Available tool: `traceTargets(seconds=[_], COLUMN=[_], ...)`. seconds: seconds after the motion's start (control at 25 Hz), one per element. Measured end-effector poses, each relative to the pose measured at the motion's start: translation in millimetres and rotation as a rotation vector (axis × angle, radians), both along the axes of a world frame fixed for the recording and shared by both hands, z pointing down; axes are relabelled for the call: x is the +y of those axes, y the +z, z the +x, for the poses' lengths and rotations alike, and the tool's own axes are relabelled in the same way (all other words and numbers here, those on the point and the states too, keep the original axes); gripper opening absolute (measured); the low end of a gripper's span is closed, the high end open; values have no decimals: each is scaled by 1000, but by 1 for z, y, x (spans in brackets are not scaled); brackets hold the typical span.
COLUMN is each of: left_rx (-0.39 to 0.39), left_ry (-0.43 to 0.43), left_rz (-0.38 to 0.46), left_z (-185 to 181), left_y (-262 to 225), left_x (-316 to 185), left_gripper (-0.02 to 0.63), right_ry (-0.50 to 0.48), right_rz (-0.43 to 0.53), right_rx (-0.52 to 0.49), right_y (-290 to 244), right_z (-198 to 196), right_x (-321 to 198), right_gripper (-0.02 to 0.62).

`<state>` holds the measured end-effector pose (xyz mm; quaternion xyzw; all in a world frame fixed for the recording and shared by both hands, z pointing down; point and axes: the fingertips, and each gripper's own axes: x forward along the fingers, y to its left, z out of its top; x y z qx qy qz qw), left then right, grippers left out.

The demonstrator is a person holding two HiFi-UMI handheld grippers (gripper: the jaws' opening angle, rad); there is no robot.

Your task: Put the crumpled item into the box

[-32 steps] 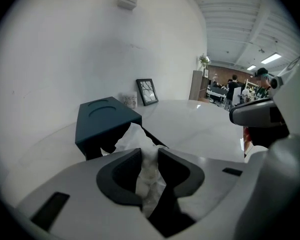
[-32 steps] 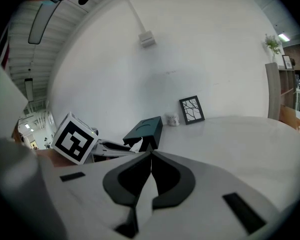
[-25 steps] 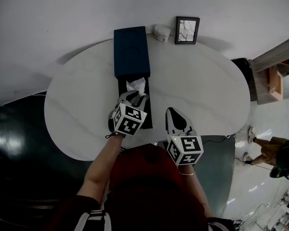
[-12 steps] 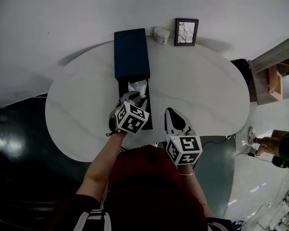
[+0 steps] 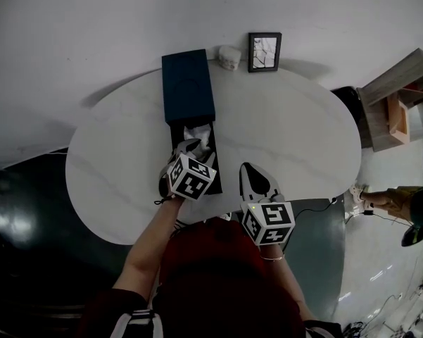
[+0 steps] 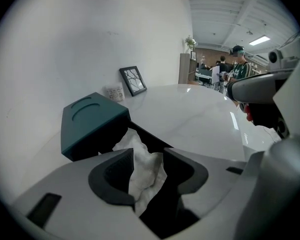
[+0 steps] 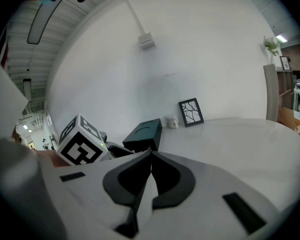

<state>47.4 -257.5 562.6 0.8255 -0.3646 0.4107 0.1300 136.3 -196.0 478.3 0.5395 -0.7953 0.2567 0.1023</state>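
Note:
A dark teal box (image 5: 188, 88) lies on the white table (image 5: 288, 132), its lid slid back off a black tray (image 5: 215, 167). The crumpled white paper (image 5: 199, 134) rests in that tray. My left gripper (image 5: 190, 146) hangs right over it. In the left gripper view the jaws are opening, and the paper (image 6: 145, 176) lies loose between the spread fingertips of the left gripper (image 6: 149, 154), beside the lid (image 6: 92, 119). My right gripper (image 5: 252, 174) rests shut and empty near the table's front edge. The right gripper view shows its jaws (image 7: 150, 154) closed, with the box (image 7: 144, 134) beyond them.
A small picture frame (image 5: 264, 51) and a white jar (image 5: 229, 57) stand against the wall behind the box. A wooden shelf (image 5: 394, 111) and a person (image 5: 408, 210) are off to the right, beyond the table. The left gripper's marker cube (image 7: 80, 146) shows in the right gripper view.
The left gripper has dipped slightly toward the tray, and the paper now sits lower in it. The right gripper has hardly moved.

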Motion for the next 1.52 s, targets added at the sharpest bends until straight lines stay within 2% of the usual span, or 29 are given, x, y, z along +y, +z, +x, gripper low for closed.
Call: traceTargets(seconds=[0.2,0.56,0.8,1.12,1.24,1.52], left_rx=[20,101,140,264,320,425], left_ry=[-9,-56,-97,-179,-216,-268], left_rz=[42,130,166,181,190,207], left_z=[-2,-9,-20,-34,-41,-58], left_y=[-15,-56,-71,-85,-93,-109], left_x=[3,16,32,51,56,67], left_gripper=[173,172,147,105,73,43], right_ry=[-12,-24,-27,-37,-50,-77], right_rz=[13,53,81,117,124,150], right_rx=[2,-10,-12,2,2,4], right_y=[-4,-19,-27,-40,-44,-51], right_z=[-4,-9,-13,-20,-27,-47], right_x=[3,12,23,33,36,40], right_gripper=[15,15,15,15,15,15])
